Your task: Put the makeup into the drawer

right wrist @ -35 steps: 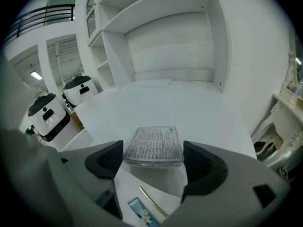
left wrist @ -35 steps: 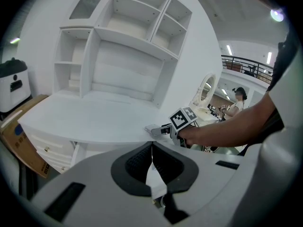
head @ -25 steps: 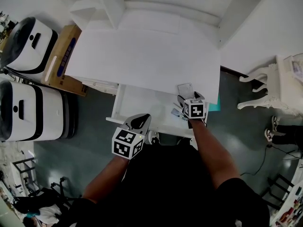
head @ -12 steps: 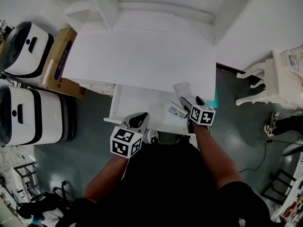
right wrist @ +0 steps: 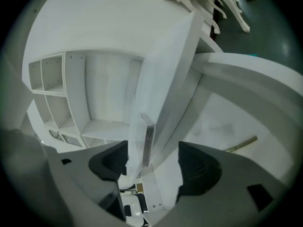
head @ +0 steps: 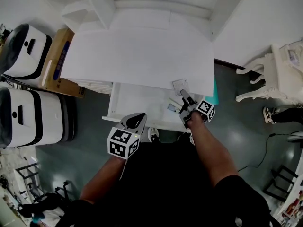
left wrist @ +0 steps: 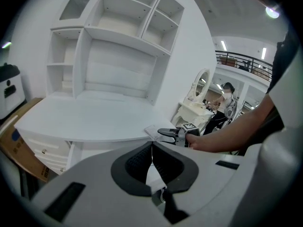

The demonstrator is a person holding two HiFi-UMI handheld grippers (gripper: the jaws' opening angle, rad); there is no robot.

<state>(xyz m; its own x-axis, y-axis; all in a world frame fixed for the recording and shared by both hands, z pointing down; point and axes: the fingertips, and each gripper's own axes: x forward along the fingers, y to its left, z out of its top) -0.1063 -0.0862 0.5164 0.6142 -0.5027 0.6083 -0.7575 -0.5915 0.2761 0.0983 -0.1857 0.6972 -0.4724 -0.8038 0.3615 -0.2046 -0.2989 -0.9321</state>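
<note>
— Right tool is reaching to the near edge of the tabletop, rolled onto its side. Jaws are standing wide and gripping nothing yet. The flat makeup case is sitting edge-on between them, close against one pad with a gap showing at the other.

— Where is the case lying?

— On the tabletop's rim, at 12 o'clock from the tool's tips, just above the 3 o'clock end of the open drawer. Small pieces are already lying in there.

— Left tool?

— Left tool is hovering at the drawer's front rim, about 8 o'clock from the right one. Jaws are pressed together, empty.

— Doing the pinch well?

— My judgement: centring first, so both pads are meeting the flat faces, then closing evenly and lifting clear of the rim before lowering. The case is looking thin and slick, so an off-centre squeeze is risking a flip.

— Against a second ago?

— Then it was hanging over the drawer, marker cube facing up, jaws at their widest. Now it is lying sideways, further toward 12 o'clock, and the jaws have just been closing slightly around the case. Left tool and case are staying put.
</note>
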